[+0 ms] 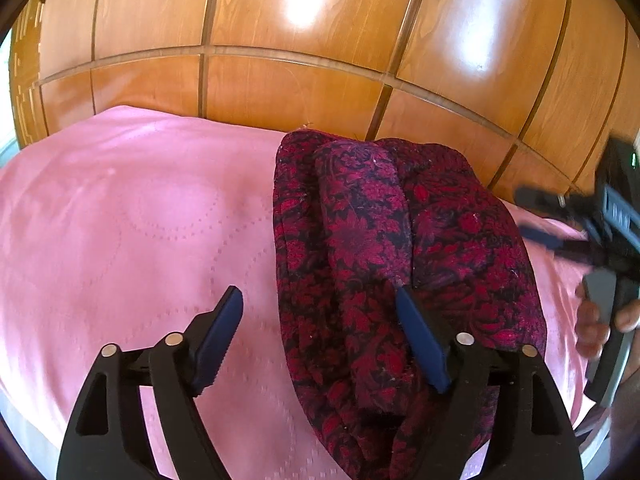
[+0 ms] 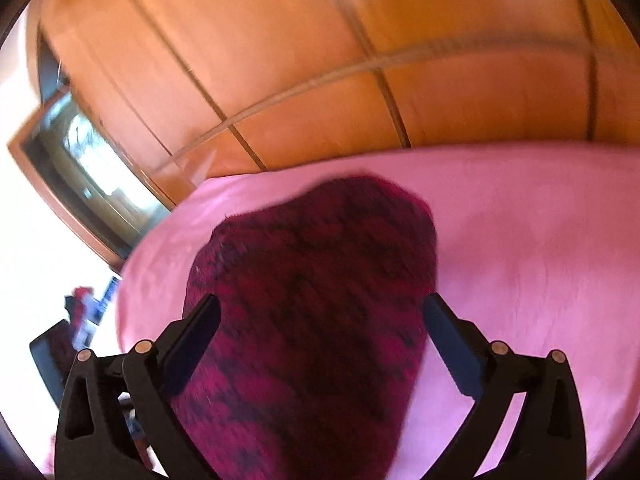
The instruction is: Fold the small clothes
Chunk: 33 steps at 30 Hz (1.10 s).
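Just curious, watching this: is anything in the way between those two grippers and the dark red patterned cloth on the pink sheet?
Nothing visible is. The red floral garment lies alone on the pink sheet, and both the left gripper and the right gripper are open directly over it.

Right wrist view smeared throughout: the folded garment (image 2: 312,304) reads as dark red with black blotches, its pattern unreadable. Near end of the garment runs off the bottom edge in both views. Small red and blue clutter (image 2: 86,312) at far left too blurred to identify. In the left wrist view the right gripper (image 1: 536,216) is streaked with blur at the right edge, its body cut by the frame; the hand (image 1: 600,328) holding it shows only a few fingers. The pink bed cover (image 1: 132,216) is hidden beneath the garment.
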### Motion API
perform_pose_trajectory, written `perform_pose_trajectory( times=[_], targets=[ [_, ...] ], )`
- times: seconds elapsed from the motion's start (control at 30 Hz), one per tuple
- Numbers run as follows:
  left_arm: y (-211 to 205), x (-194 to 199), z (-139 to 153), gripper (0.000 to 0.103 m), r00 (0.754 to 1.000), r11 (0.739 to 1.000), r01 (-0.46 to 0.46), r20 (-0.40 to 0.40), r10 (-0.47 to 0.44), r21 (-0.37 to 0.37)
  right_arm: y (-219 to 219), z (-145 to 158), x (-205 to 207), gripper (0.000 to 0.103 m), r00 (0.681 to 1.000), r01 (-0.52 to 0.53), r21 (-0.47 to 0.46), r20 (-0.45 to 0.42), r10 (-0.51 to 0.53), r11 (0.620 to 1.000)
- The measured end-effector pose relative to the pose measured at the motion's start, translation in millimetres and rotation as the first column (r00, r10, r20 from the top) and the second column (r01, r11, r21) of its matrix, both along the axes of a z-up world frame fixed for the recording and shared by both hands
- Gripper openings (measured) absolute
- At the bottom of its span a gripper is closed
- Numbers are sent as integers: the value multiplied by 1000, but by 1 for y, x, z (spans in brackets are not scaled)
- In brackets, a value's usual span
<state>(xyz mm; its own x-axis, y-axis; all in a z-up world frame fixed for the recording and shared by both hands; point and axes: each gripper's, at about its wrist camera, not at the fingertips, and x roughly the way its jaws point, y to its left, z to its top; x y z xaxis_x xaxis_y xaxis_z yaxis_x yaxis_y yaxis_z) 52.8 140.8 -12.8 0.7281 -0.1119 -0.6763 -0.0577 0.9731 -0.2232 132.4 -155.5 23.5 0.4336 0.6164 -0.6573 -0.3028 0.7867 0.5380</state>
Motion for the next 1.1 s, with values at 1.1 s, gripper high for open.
perform_pose_trajectory(
  times=[1.1],
  targets=[
    [33,34,-24,61,944,739,315,114,-310,-596,-8,-30,-10,67,984,-131,282,-77,159,950]
  ],
)
